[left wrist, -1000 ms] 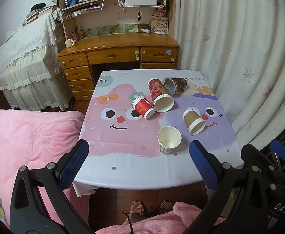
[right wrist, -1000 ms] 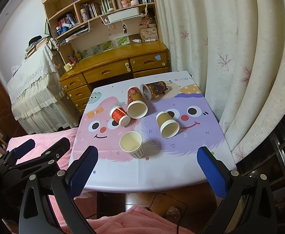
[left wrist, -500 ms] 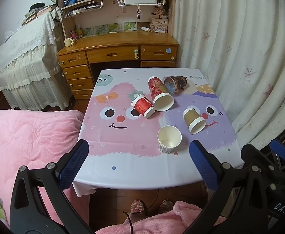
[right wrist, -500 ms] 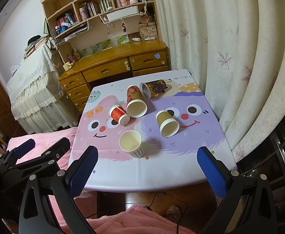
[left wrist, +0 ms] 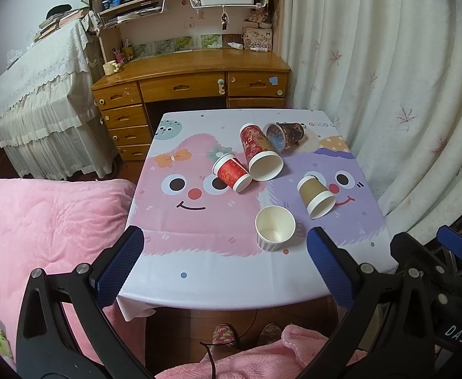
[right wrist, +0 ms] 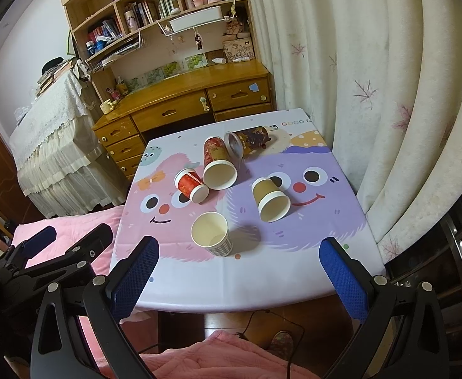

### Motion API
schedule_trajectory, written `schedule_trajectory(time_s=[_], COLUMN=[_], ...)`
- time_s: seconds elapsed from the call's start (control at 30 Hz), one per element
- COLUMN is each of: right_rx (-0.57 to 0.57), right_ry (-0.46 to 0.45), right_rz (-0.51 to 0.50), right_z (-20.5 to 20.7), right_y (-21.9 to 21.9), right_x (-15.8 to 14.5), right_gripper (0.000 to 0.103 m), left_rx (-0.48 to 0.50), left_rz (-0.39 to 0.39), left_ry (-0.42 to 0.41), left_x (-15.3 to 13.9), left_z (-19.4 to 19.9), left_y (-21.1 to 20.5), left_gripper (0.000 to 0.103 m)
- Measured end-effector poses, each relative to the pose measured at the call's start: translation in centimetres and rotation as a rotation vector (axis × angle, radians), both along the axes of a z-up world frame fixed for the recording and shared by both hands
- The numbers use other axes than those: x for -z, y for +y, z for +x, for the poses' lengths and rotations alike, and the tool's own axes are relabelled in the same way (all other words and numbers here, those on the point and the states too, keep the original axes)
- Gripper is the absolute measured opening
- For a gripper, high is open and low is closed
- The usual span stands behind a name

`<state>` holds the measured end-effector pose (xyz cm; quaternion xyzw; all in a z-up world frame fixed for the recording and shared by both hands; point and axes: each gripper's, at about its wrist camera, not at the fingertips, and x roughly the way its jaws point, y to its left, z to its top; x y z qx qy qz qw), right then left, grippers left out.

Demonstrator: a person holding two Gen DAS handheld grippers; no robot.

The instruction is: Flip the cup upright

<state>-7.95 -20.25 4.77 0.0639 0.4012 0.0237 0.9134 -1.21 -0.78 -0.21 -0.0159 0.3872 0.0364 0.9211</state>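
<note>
Bedroom table (left wrist: 199, 287) with five paper cups, both claws wide open and holding nothing.

Almost no change from a second ago: same cups in the same spots, left claw (left wrist: 224, 240) and right claw (right wrist: 239, 246) hanging over the near edge, touching no cup. So no flip started yet. One checked cup (left wrist: 274, 233) standing up already, near the middle. Four lying on their sides: tan cup (left wrist: 315, 195) just right of it, small red cup (left wrist: 231, 173) and tall red cup (left wrist: 259, 151) farther back and touching, dark cup (left wrist: 286, 134) farthest, against the tall red one. Tan cup probably the easiest next pick, being nearest. Readable writing: "GOOD" on the tablecloth (right wrist: 292, 122) at the far right, "H U M" on a box (left wrist: 257, 36) on the desk (left wrist: 193, 60), "DA" on the right claw's body. No readable words on the cups.
</note>
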Motion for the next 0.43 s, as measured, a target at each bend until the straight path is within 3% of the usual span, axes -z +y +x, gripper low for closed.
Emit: schedule_trajectory(time_s=[0.43], right_rx=[0.002], right_ry=[0.008], right_rz=[0.004], right_z=[0.16], right_y=[0.04], right_x=[-0.3], right_gripper=[0.103], left_rx=[0.004], left_rz=[0.003], left_ry=[0.002], left_x=[0.23], left_z=[0.11], left_y=[-0.28], left_gripper=[0.102])
